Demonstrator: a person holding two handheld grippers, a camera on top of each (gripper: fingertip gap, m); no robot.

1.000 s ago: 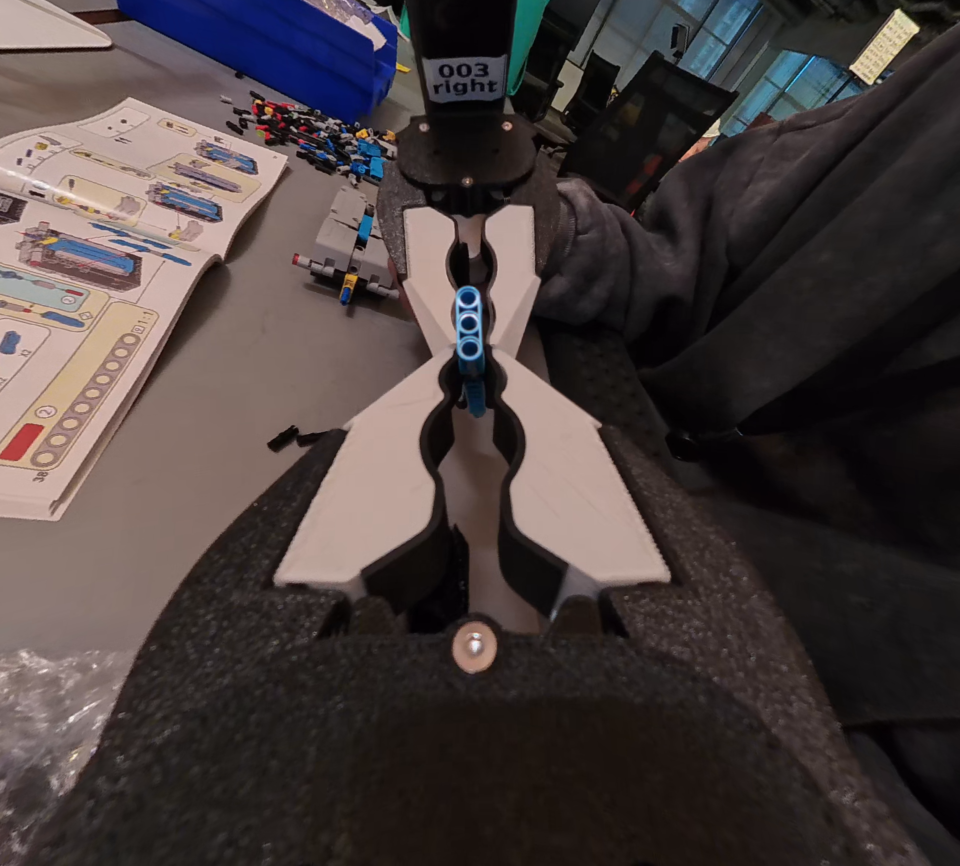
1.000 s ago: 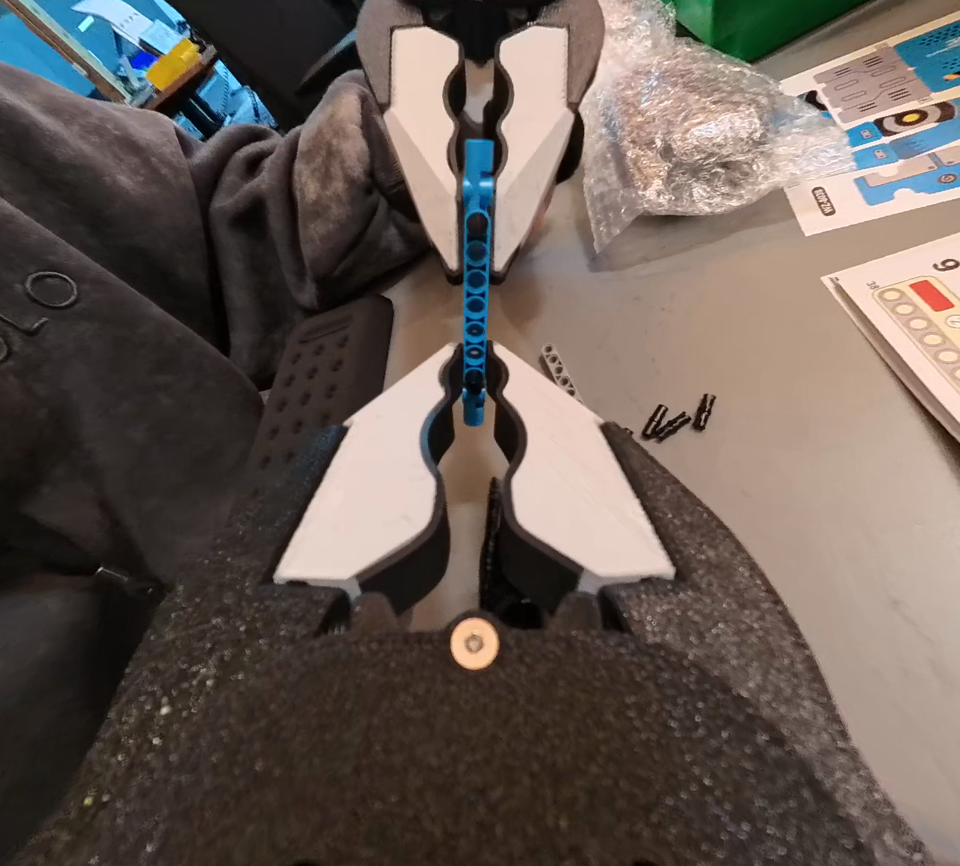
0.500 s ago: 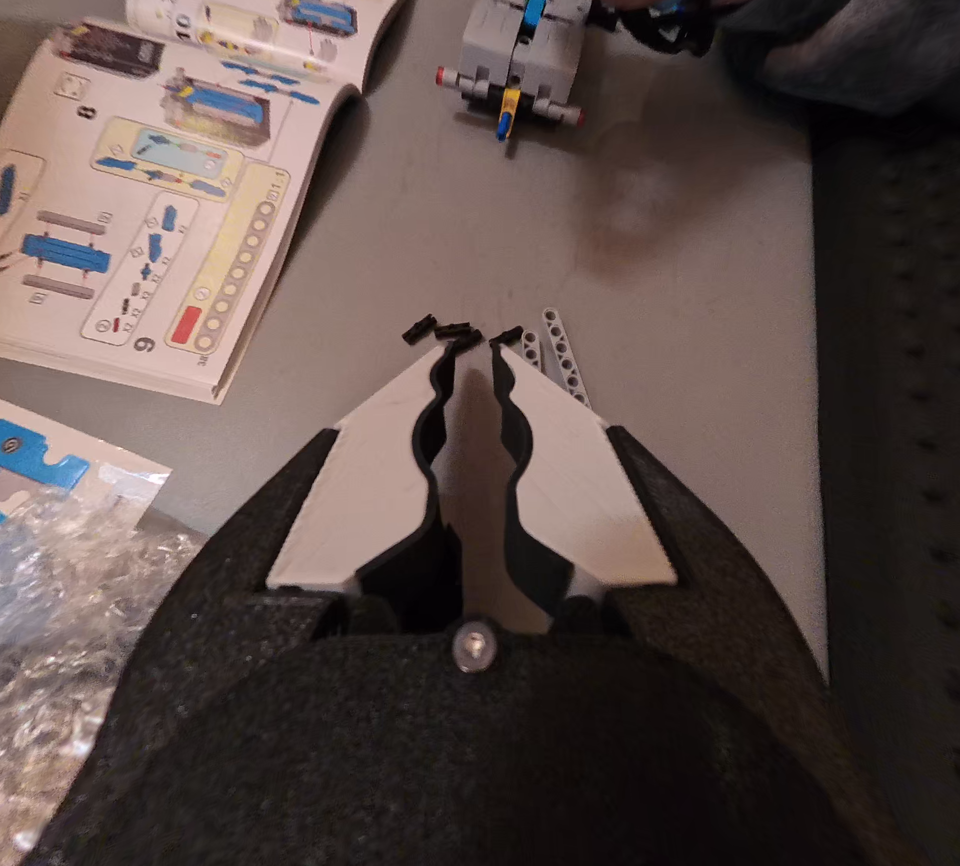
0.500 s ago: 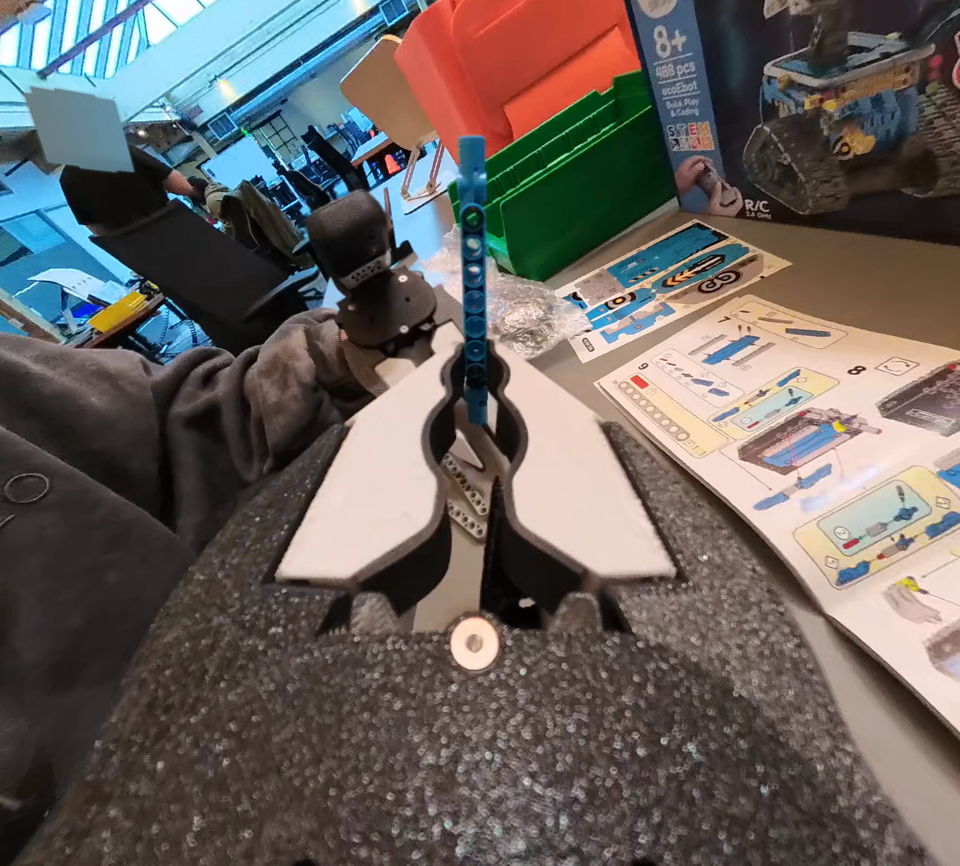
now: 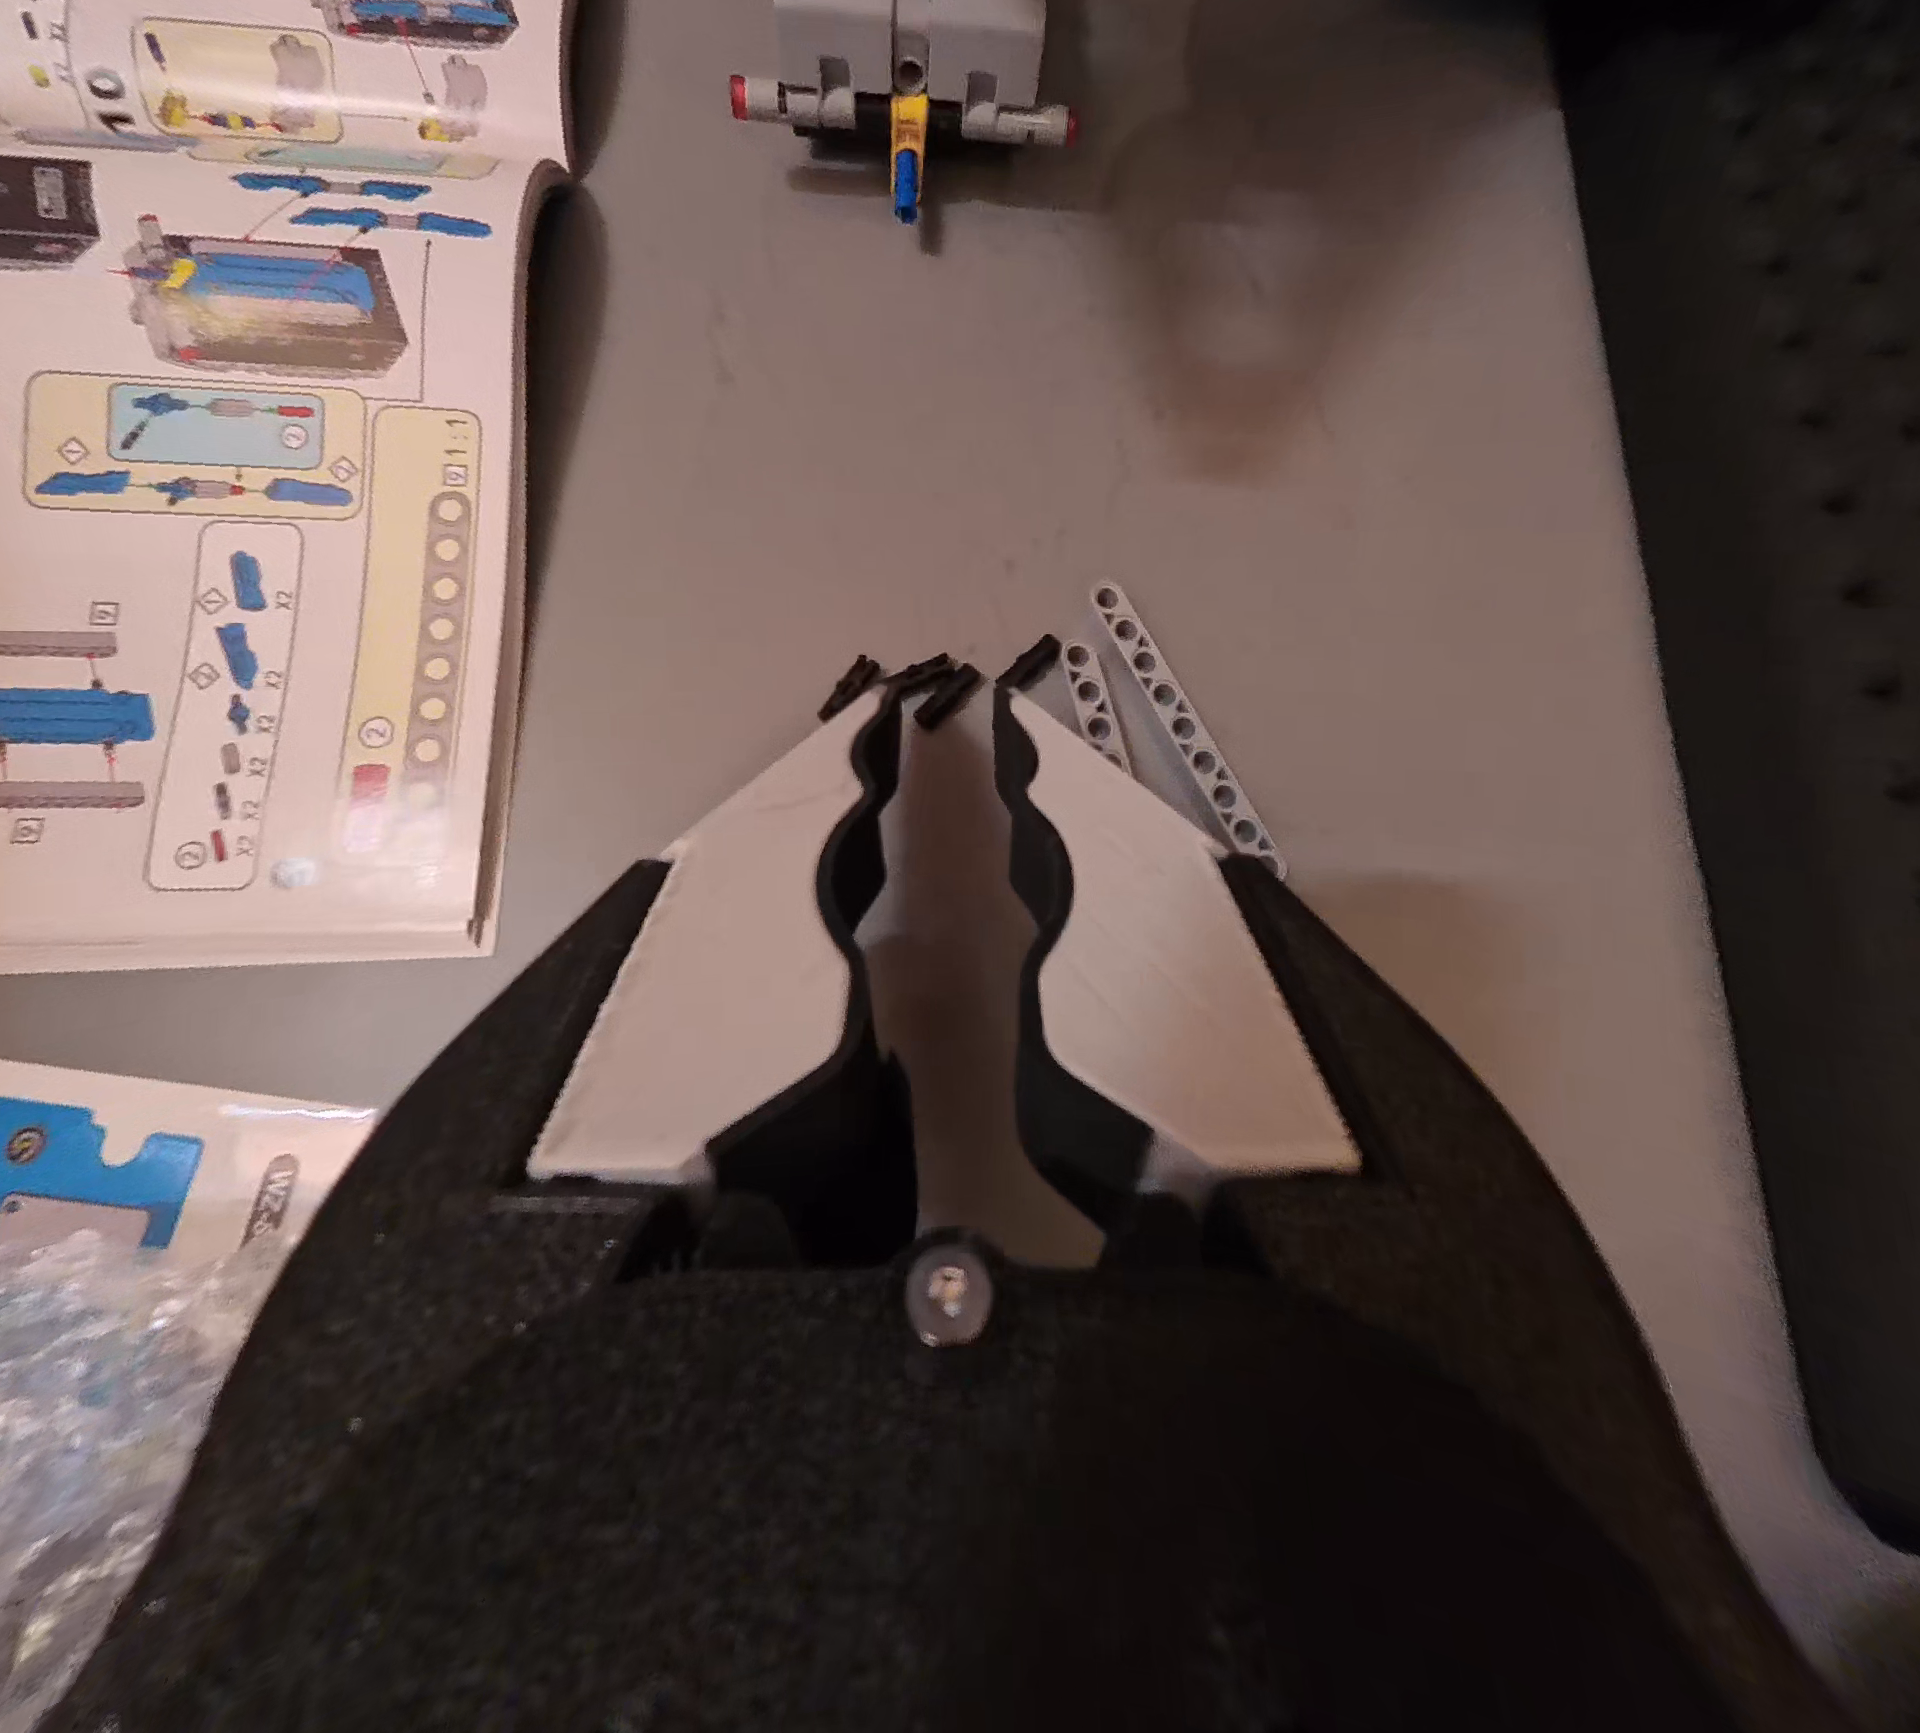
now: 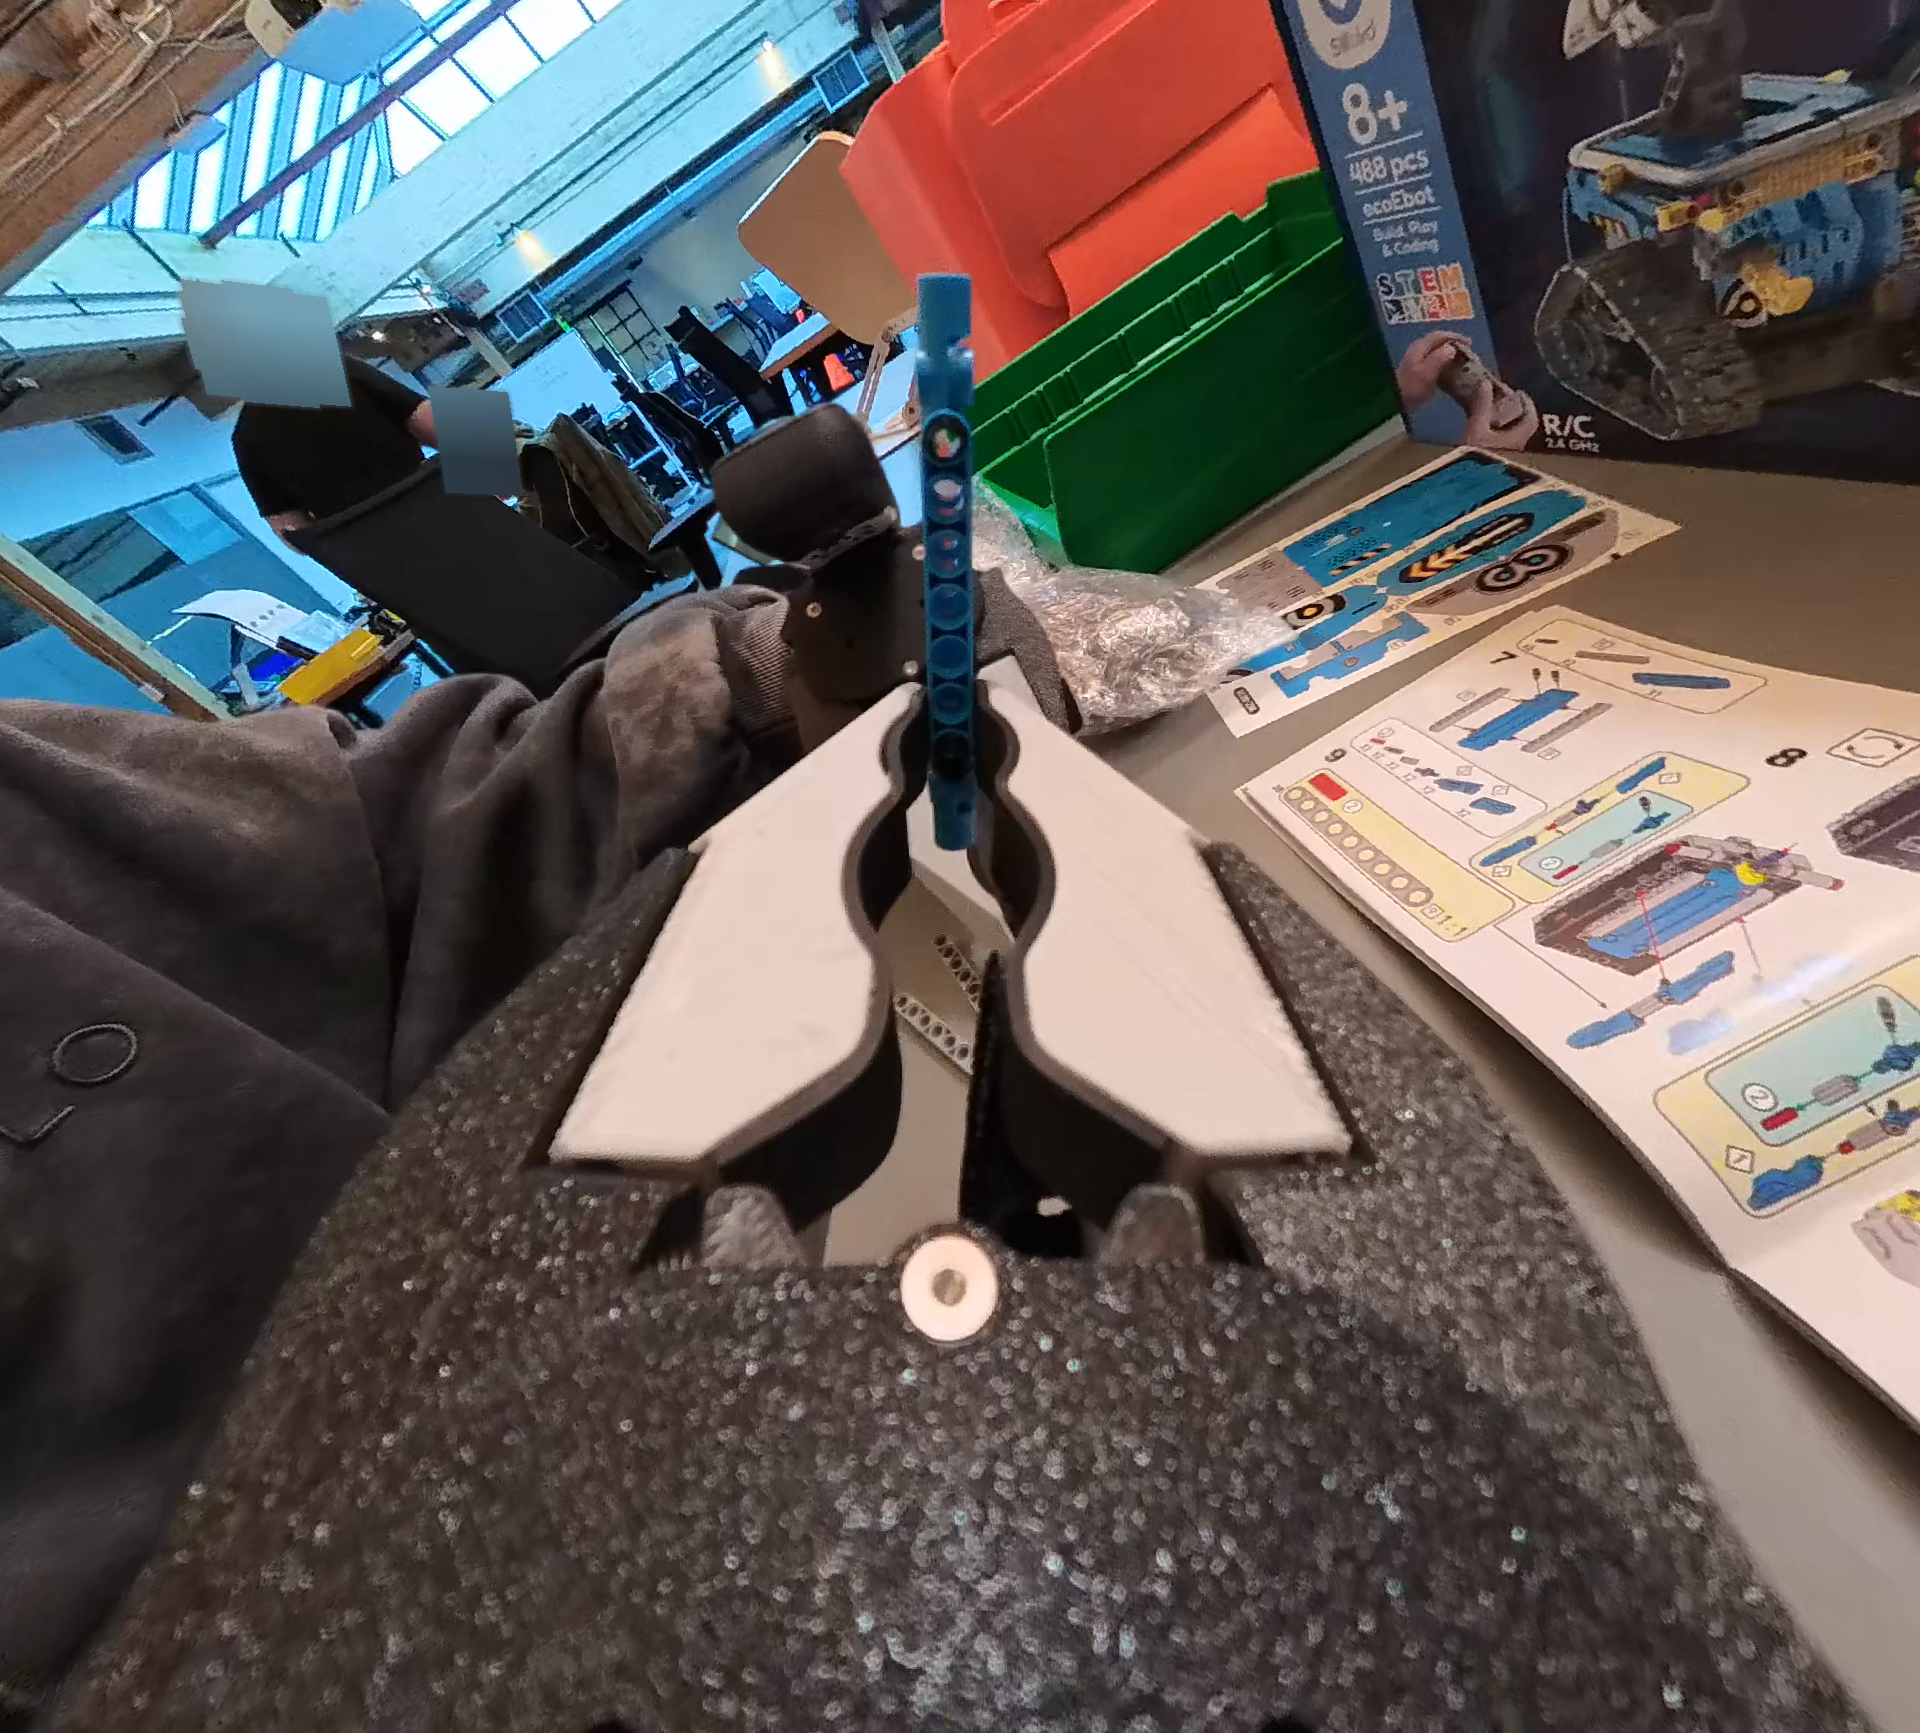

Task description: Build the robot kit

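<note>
My right gripper (image 6: pixel 951 727) is shut on the lower end of a long blue holed beam (image 6: pixel 945 540), which stands upright above the table. My left gripper (image 5: pixel 943 712) is open and empty, pointing down at the grey table with its tips at a few small black pins (image 5: pixel 940 691). Two grey holed beams (image 5: pixel 1174 727) lie just right of its right finger (image 5: pixel 1164 977). A grey block assembly (image 5: pixel 909 10) with a blue and yellow axle sits farther ahead. In the right wrist view the left gripper's black body (image 6: pixel 842 623) shows behind the blue beam.
An open instruction booklet (image 5: pixel 260 436) lies left of the pins and also shows in the right wrist view (image 6: pixel 1610 904). Bubble wrap (image 5: pixel 62 1371), a sticker sheet (image 6: pixel 1434 561), a green bin (image 6: pixel 1174 426), an orange case (image 6: pixel 1081 125) and a toy box (image 6: pixel 1610 125) stand around. A dark sleeve (image 6: pixel 312 852) is at left. Tip to tip, the grippers are about 15 centimetres apart.
A second ago both grippers held the blue beam. The left one has let go, swung down to the table and closed in on the black pins. The right one has raised the beam upright.
</note>
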